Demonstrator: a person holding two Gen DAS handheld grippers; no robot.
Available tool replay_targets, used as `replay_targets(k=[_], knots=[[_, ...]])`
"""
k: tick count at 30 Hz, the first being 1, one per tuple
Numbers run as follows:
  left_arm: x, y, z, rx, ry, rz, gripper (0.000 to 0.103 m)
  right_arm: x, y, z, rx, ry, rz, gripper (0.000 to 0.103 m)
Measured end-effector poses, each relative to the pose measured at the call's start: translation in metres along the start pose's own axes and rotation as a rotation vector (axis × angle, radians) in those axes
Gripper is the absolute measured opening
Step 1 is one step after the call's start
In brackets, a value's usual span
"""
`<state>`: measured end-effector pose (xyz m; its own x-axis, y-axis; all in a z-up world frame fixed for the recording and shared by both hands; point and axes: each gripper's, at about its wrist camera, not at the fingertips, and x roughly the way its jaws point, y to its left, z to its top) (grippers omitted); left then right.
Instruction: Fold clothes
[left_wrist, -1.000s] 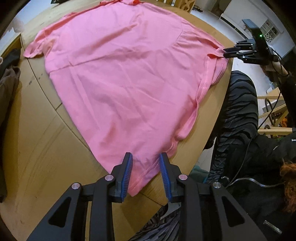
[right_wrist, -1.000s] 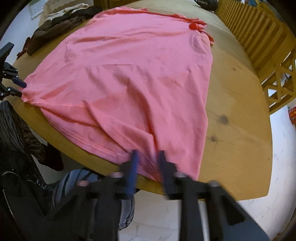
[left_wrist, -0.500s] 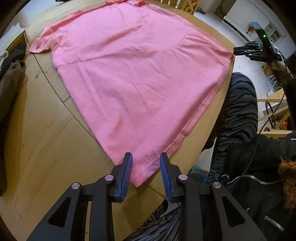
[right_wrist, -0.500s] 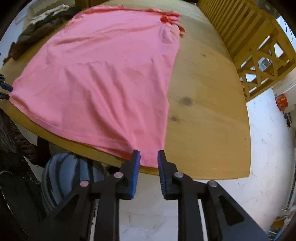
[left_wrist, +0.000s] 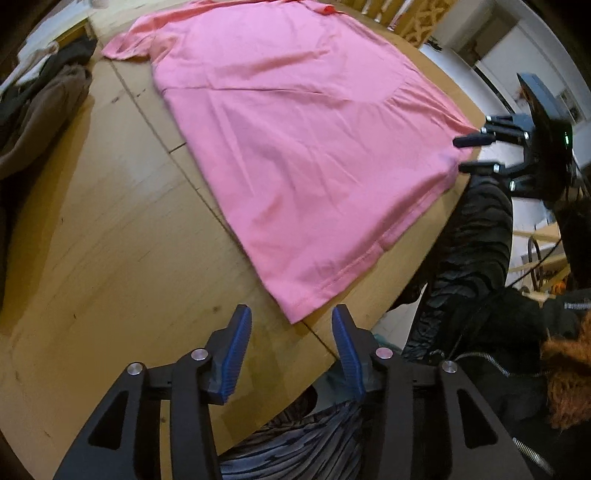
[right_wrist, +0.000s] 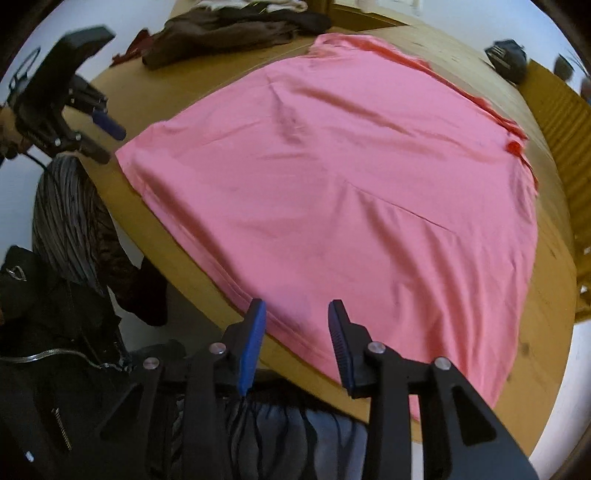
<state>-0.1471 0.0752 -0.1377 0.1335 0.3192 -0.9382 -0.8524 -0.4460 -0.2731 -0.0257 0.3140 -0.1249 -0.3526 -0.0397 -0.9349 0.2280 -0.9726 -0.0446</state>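
Pink shirt (left_wrist: 295, 147) lay spread flat on the surface (left_wrist: 92, 240), hem along the near edge, likely smoothed out ready for folding. Left gripper (left_wrist: 291, 347) was open, empty, just short of the shirt's near-left hem corner. Right gripper (right_wrist: 295, 332) was open, empty, straddling the hem near the right corner.
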Motion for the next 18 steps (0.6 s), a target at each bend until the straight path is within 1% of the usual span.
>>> replay_targets(k=[2,5,6,7,8,9,10,11,13,18], knots=[[0.002,0.002,0.001,-0.011,0.008,-0.009,0.044,0.007,0.008,0.005,-0.013,0.004,-0.007,0.035],[0.006,0.004,0.002,-0.028,0.021,-0.023,0.043,0.005,0.014,0.008,-0.026,-0.01,0.013,0.035],[0.007,0.005,0.002,-0.034,0.025,-0.028,0.043,0.005,0.014,0.009,-0.031,-0.016,0.013,0.035],[0.008,0.005,0.002,-0.039,0.03,-0.033,0.039,0.004,0.014,0.008,-0.033,-0.021,0.009,0.035],[0.009,0.006,0.003,-0.045,0.034,-0.037,0.036,0.003,0.014,0.007,-0.034,-0.026,0.005,0.035],[0.008,0.007,0.002,-0.048,0.028,-0.048,0.025,0.002,0.014,0.007,-0.036,-0.031,0.001,0.035],[0.007,0.007,0.002,-0.052,0.022,-0.059,0.009,0.001,0.012,0.005,-0.032,-0.035,-0.005,0.035],[0.006,0.007,0.002,-0.056,0.016,-0.07,0.005,0.002,0.011,0.005,-0.028,-0.036,-0.009,0.035],[0.004,0.008,0.002,-0.063,0.004,-0.092,0.003,0.003,0.009,0.003,-0.018,-0.034,-0.015,0.035],[-0.002,0.009,0.001,-0.082,-0.026,-0.147,0.003,0.002,0.002,-0.005,0.008,-0.023,-0.018,0.035]])
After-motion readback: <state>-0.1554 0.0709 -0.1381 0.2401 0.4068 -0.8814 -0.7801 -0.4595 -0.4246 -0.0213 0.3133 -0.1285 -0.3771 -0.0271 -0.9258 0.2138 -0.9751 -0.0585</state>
